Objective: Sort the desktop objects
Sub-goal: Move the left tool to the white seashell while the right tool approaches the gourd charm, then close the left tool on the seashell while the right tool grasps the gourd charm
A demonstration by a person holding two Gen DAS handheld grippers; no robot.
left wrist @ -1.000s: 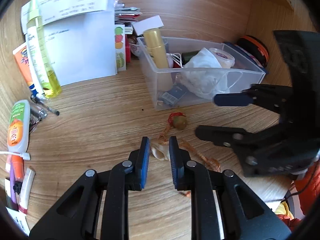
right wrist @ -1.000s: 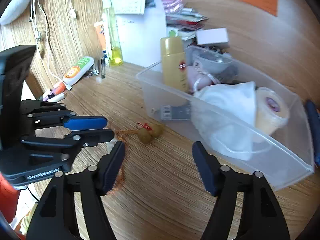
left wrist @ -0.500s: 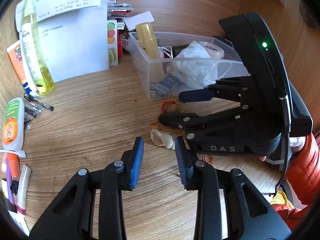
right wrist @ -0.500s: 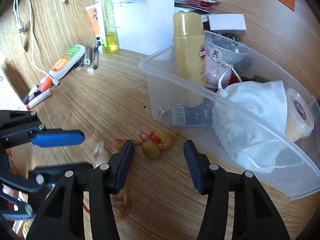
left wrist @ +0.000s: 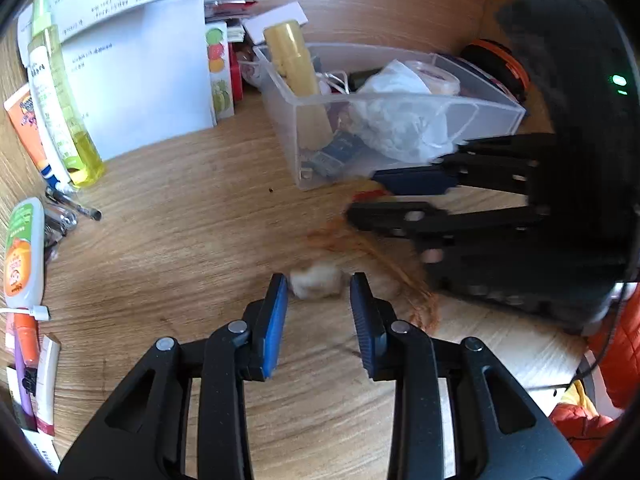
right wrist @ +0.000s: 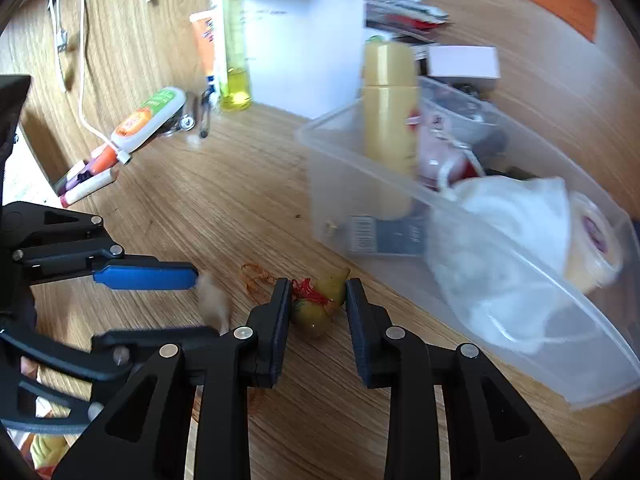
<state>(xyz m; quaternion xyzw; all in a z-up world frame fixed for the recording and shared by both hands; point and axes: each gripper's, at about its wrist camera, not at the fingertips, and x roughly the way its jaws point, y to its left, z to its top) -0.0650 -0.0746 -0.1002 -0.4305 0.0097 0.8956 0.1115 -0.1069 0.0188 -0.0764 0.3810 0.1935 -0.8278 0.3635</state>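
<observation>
The left gripper (left wrist: 319, 294) has its jaws apart around a pale shell (left wrist: 316, 280) on the bench (left wrist: 180, 240); the left pad touches it, the right stands clear, so it is not gripped. Those jaws opened within the last second and have since held. An orange cord (left wrist: 384, 264) runs from the shell to a small gourd charm (right wrist: 320, 304), which lies just before the clear bin (right wrist: 520, 272). The right gripper (right wrist: 318, 304) straddles the charm, and its jaws have just been closing; they look shut on it.

The risk, as I judge it: shell and charm share one cord, so lifting the charm could drag the shell or snag the cord on the left fingers (right wrist: 144, 276). The round charm could also squirt out.

The bench is pale wood grain. Tubes (left wrist: 24, 248) and a yellow bottle (left wrist: 60, 92) crowd its left edge, with papers (left wrist: 132, 64) behind.
</observation>
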